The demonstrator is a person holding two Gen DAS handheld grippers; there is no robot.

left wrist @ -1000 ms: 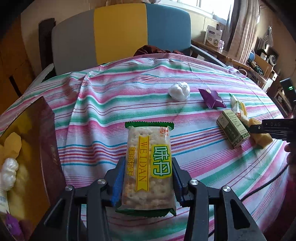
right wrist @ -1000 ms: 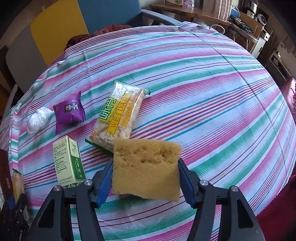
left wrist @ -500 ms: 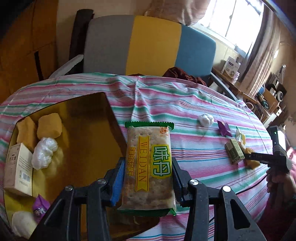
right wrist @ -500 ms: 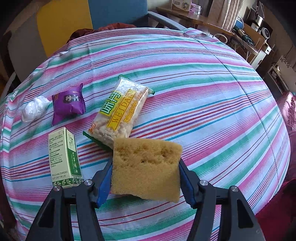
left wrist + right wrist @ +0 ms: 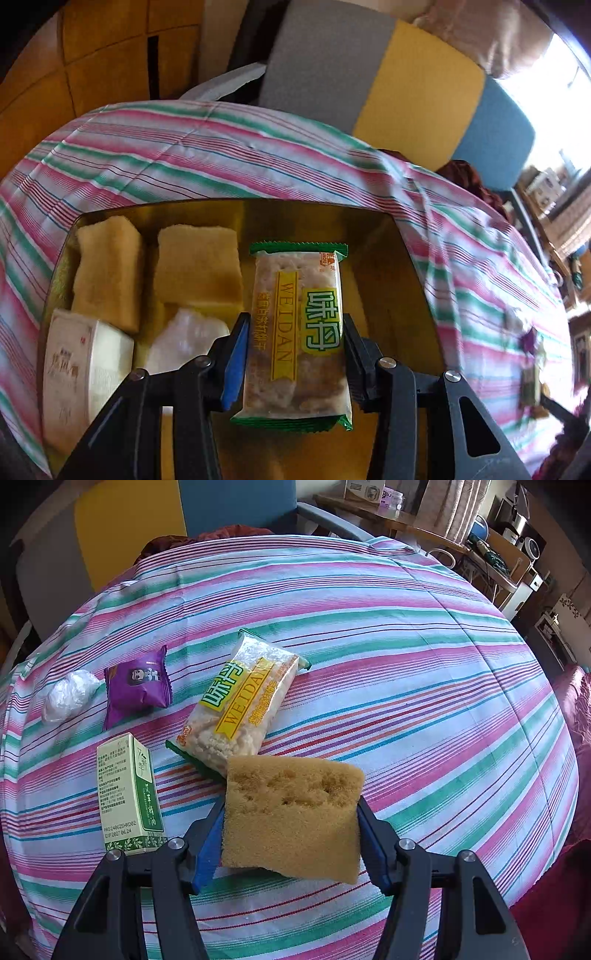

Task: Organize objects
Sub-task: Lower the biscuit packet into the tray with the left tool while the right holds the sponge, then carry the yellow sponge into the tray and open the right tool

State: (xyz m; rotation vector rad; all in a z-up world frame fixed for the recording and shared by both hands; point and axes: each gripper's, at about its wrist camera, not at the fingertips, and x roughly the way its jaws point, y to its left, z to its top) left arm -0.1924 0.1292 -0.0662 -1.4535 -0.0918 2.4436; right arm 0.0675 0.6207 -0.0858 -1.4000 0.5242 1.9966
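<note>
My left gripper (image 5: 293,354) is shut on a WEIDAN cracker packet (image 5: 299,332) and holds it above the gold tray (image 5: 399,295). In the tray lie two yellow sponges (image 5: 107,273) (image 5: 197,264), a white wad (image 5: 184,339) and a white box (image 5: 81,369). My right gripper (image 5: 291,834) is shut on a yellow-brown sponge (image 5: 291,812), held just above the striped tablecloth (image 5: 406,686). Beyond that sponge lie a second cracker packet (image 5: 240,705), a green box (image 5: 127,794), a purple candy packet (image 5: 138,685) and a white wad (image 5: 68,696).
A chair with grey, yellow and blue panels (image 5: 388,77) stands behind the table. Shelves and clutter (image 5: 517,554) fill the room at the right. The table edge drops off at the right, near red fabric (image 5: 576,709).
The left gripper has swung left with the cracker packet, from over the tablecloth to over the gold tray. The right gripper has stayed nearly still with its sponge.
</note>
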